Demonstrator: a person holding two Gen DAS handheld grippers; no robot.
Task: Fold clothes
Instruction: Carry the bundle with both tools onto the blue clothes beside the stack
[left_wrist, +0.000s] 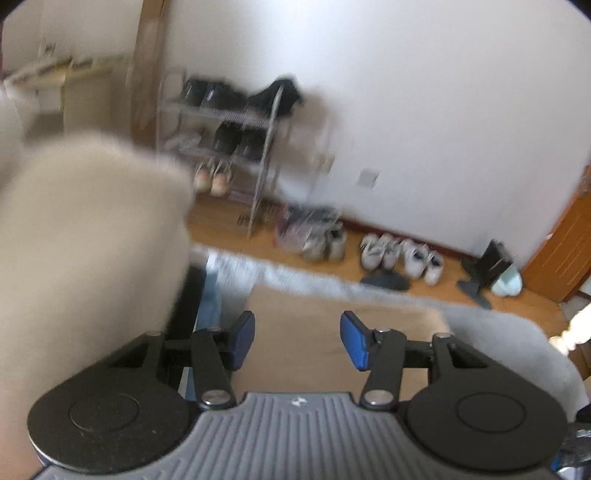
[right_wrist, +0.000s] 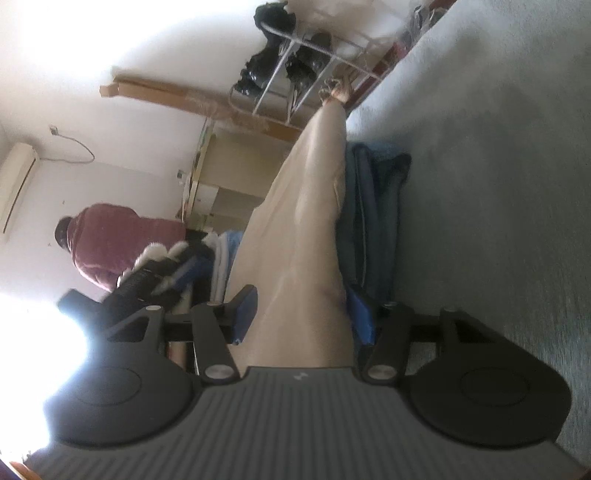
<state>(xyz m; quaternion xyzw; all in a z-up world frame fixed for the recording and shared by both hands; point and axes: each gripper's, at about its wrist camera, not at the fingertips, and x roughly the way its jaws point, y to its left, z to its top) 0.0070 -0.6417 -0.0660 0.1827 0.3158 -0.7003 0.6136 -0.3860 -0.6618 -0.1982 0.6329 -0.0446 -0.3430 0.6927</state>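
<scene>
A beige garment (right_wrist: 306, 229) runs as a long strip between the fingers of my right gripper (right_wrist: 303, 317). Its jaws stand wide apart around the cloth, so it is open. In the left wrist view the same beige cloth (left_wrist: 332, 328) lies flat on a grey fluffy cover (left_wrist: 495, 332). My left gripper (left_wrist: 299, 339) hovers above the cloth, open and holding nothing. Folded blue jeans (right_wrist: 376, 206) lie beside the beige strip on the cover. A blurred cream fuzzy mass (left_wrist: 88, 251) fills the left of the left wrist view; I cannot tell whether it is a sleeve or a garment.
A metal shoe rack (left_wrist: 236, 136) stands against the white wall, with several pairs of shoes (left_wrist: 399, 254) on the wooden floor. A person in a maroon jacket (right_wrist: 110, 243) is at the far side. A fuzzy sleeve (right_wrist: 159, 254) shows beside more folded cloth.
</scene>
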